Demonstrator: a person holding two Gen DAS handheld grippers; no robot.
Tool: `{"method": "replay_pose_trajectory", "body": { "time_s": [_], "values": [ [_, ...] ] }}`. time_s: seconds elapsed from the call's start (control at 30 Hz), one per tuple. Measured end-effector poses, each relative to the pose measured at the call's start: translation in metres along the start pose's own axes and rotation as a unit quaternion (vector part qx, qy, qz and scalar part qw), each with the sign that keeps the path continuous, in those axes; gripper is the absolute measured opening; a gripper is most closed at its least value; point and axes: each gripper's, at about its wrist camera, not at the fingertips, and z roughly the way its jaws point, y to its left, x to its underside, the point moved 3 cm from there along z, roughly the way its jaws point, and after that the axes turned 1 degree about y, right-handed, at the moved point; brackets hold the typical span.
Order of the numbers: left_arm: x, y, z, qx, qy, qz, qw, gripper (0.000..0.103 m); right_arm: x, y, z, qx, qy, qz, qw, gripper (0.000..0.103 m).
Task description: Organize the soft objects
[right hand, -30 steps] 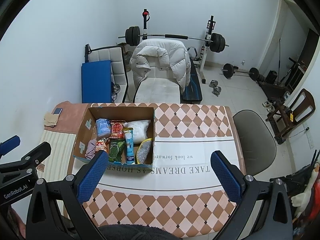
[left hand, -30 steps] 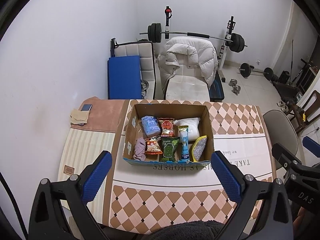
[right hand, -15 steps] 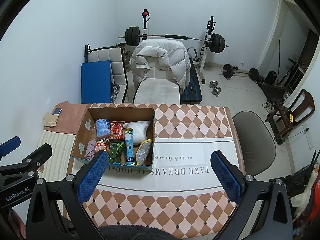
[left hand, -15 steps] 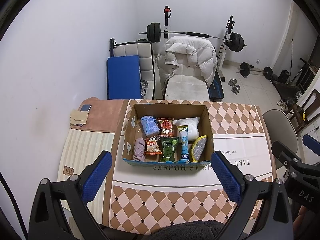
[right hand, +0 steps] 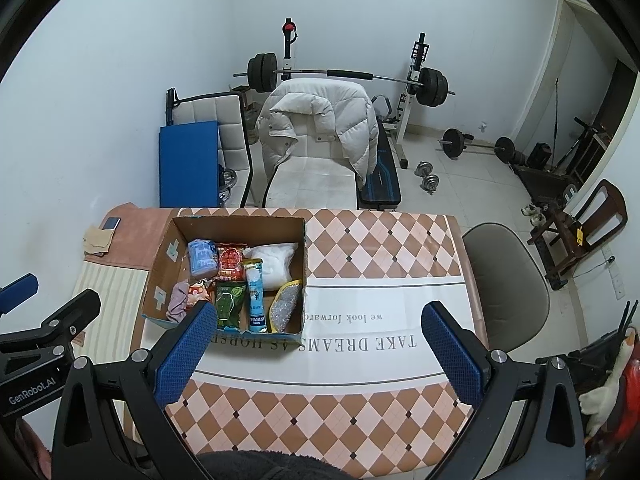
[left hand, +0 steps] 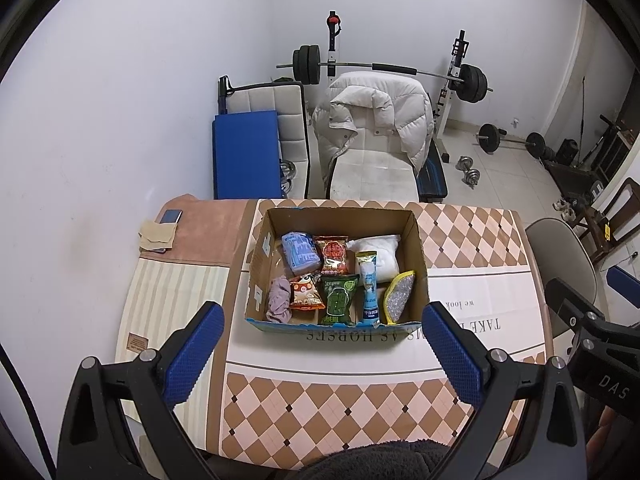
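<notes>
left tool [left hand: 322,344] spread | right tool [right hand: 320,344] spread | box [left hand: 338,322] ahead, apart

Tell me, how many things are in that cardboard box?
8: blue pack, red packet, white bag, purple cloth, orange snack, green packet, blue tube, yellow-rimmed sponge. More may be hidden.

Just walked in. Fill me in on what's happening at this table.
A person holds two handheld grippers above a checkered table. The left gripper and right gripper are both open and hold nothing. An open cardboard box on the table holds soft items: a blue pack, snack bags, a white bag and a crumpled purple cloth. Nothing has been picked out yet.
</notes>
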Motion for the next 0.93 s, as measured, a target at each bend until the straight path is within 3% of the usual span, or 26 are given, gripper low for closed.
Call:
{"method": "replay_pose_trajectory", "body": {
  "time_s": [0.93],
  "values": [
    [-0.007,0.01,0.004,0.0,-0.006,0.003,1.0,0.101,0.0,-0.006,0.004,0.001,0.001,0.003,1.0,0.103]
  ]
}}
